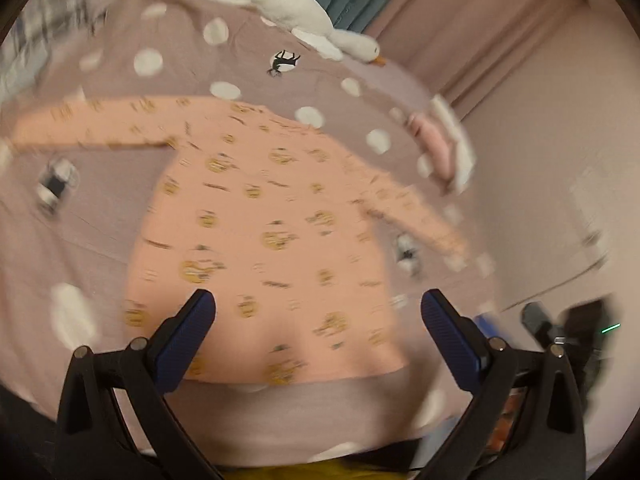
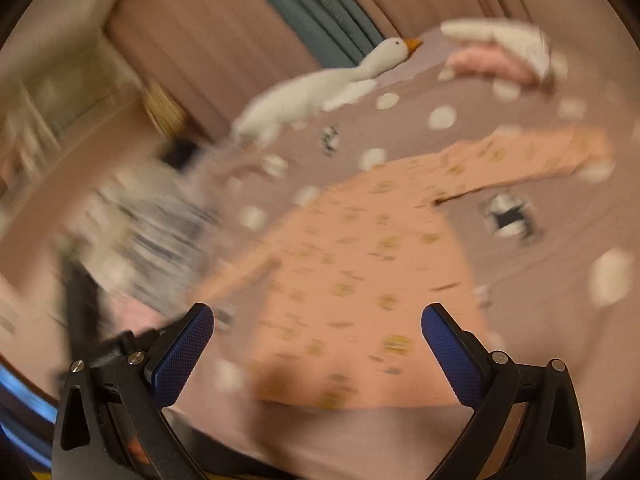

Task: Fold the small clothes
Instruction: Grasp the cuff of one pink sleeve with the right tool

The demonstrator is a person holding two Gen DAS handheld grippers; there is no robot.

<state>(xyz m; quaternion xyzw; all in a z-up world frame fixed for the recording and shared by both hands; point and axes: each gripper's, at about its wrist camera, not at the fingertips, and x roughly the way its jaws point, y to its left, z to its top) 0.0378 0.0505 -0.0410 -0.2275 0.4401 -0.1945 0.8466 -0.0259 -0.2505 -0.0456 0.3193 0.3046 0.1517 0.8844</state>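
Peach shirt point(image 1: 264, 232) lies flat on the dotted bedsheet point(image 1: 248, 60), sleeves spread, ready for folding. My left gripper point(image 1: 318, 336) and right gripper point(image 2: 318, 344) hover gaping, empty, seemingly above its hem.

I see a mauve bedsheet point(image 1: 120, 200) dotted white, with pinkish curtains point(image 2: 208, 40) behind it and a teal drape point(image 2: 320, 20) between them. A pale wall point(image 1: 560, 120) stands alongside. The light is warm and dim.
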